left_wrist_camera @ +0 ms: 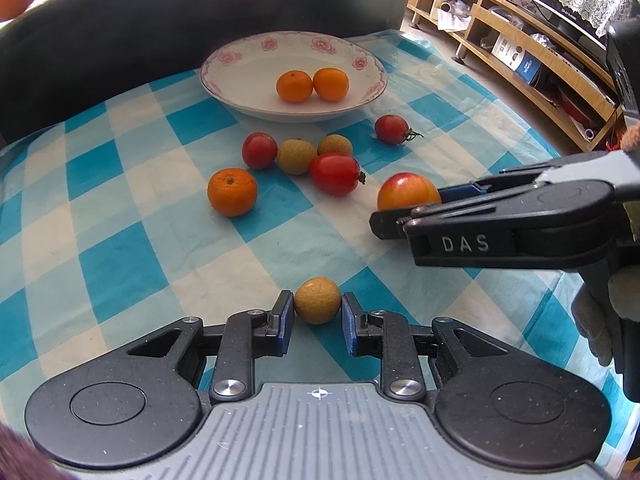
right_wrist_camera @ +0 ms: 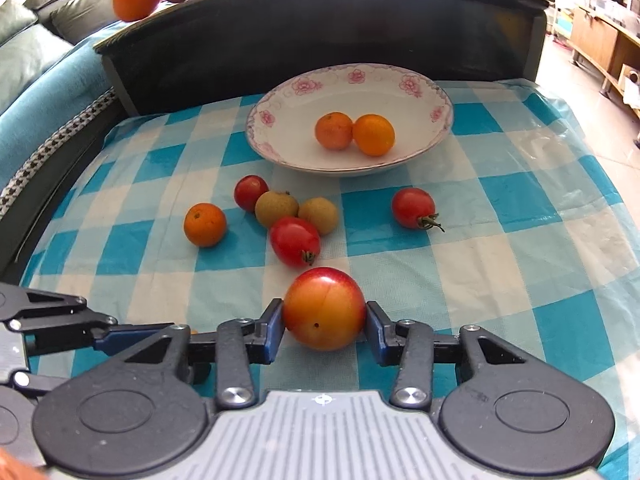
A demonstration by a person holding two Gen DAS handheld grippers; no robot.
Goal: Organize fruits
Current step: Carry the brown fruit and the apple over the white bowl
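Gripping a small tan longan [left_wrist_camera: 318,300], the left gripper [left_wrist_camera: 318,312] has its blue-padded fingers [left_wrist_camera: 286,318] closed against both sides of the fruit, low over the blue-and-white checked cloth [left_wrist_camera: 120,240] on the worktop. The right gripper [right_wrist_camera: 325,322] brackets a larger red-and-orange plum-like fruit [right_wrist_camera: 324,308]; its fingers [right_wrist_camera: 272,326] sit right at the fruit's two flanks, seemingly touching, though how firmly they press cannot be told. In the left wrist view this gripper reaches in from the right edge, with a gloved hand [left_wrist_camera: 600,320] behind it.

Farther back, a white bowl [right_wrist_camera: 280,120] with a pink flower rim holds two small oranges [right_wrist_camera: 354,132], touching each other. Between the bowl and the grippers loose fruit lies on the cloth: a third orange [right_wrist_camera: 205,225] to the left, two more longans [right_wrist_camera: 296,210] side by side, and three cherry tomatoes [right_wrist_camera: 295,241], one of them [right_wrist_camera: 413,208] apart to the right with its green stem.
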